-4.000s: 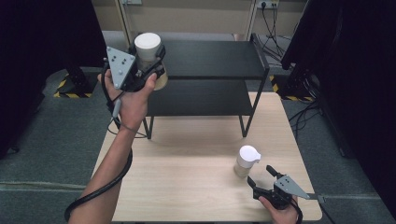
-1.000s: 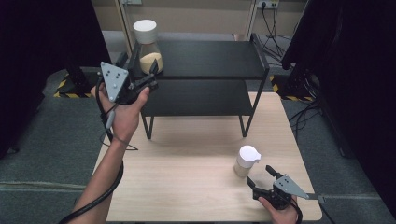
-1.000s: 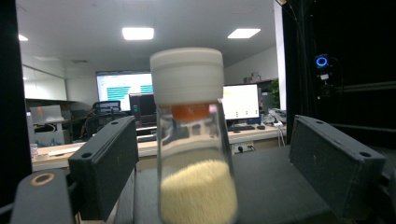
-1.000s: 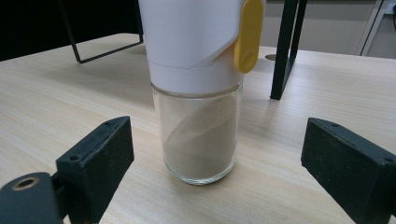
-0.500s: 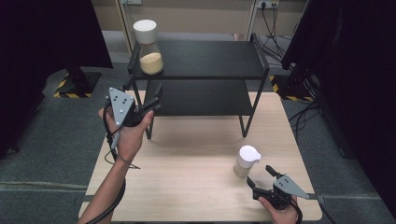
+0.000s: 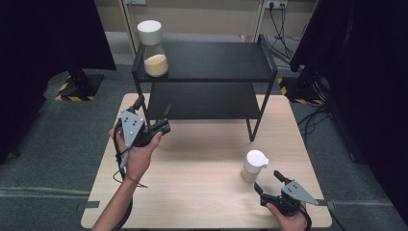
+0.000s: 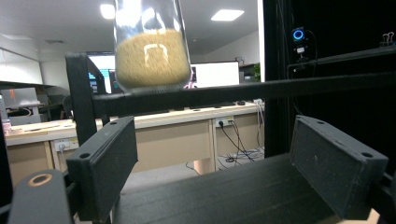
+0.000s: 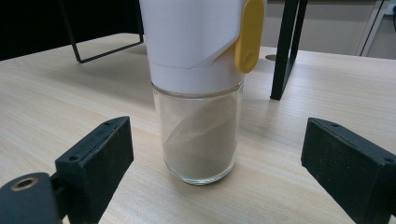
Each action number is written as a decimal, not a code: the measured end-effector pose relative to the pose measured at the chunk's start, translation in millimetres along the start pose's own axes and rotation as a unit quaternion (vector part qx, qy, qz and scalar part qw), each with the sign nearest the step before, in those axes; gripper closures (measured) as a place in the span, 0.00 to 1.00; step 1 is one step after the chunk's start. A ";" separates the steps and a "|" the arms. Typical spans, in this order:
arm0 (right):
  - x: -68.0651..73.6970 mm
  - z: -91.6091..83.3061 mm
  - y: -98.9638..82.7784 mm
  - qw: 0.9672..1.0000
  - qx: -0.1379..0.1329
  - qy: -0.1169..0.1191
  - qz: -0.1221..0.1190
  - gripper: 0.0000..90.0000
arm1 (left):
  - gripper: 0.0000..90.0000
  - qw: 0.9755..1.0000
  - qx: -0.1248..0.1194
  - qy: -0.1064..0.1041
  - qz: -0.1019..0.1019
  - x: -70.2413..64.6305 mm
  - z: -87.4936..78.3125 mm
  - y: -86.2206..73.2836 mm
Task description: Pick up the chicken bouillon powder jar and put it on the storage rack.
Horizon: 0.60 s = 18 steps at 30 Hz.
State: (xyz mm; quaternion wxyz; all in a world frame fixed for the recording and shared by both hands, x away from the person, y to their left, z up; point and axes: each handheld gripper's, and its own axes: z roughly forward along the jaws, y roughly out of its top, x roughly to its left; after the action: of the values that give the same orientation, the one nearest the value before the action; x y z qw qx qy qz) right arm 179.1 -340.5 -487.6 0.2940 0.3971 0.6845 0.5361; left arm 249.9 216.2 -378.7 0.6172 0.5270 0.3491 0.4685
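Jar with yellow grains (image 6: 155,57) stands upright on the top shelf of the black rack (image 6: 216,62), at its front-left corner, white lid on. Nothing touches it. In the left gripper view the same jar (image 7: 152,51) sits above and beyond the jaws, on the shelf edge.

Left hand-held gripper (image 6: 156,115) is low, over the surface (image 6: 192,163) in front of the rack's left leg, well apart from the jar. Jaws wide, nothing between them.

Second jar, pale powder, white cap with yellow tab (image 6: 252,166), stands upright on the surface near the front right. Right hand-held gripper (image 6: 269,182) sits just beside it, jaws wide open and pointed at it; the right gripper view has the jar (image 8: 201,93) centred ahead of the pads, not touched.

Step, as judged: first jar looks shelved, second not yet picked. Next move likely calls for pushing the right gripper forward so the pads straddle the glass below the cap, then closing squarely, keeping it upright.
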 end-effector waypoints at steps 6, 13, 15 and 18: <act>-0.1 -0.1 -0.2 1.000 0.000 0.000 0.000 0.10 | 0.16 1.000 0.006 -0.010 -0.003 -2.5 -9.1 -17.6; -0.1 0.0 -0.1 1.000 0.000 0.000 -0.001 0.10 | 0.16 1.000 0.020 -0.016 -0.009 -5.1 -18.6 -36.7; -0.1 0.0 0.0 1.000 0.000 0.001 -0.001 0.10 | 0.16 0.999 0.025 -0.018 -0.009 -6.4 -21.1 -41.7; -0.1 0.0 0.1 1.000 0.000 0.001 -0.001 0.10 | 0.16 0.999 0.032 -0.022 -0.008 -7.6 -24.5 -48.9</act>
State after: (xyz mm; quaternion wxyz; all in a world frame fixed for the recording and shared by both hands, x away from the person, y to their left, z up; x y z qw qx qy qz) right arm 179.2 -340.6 -487.5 0.2939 0.3963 0.6850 0.5360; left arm 235.2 216.7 -431.9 0.6117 0.5535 0.3543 0.4404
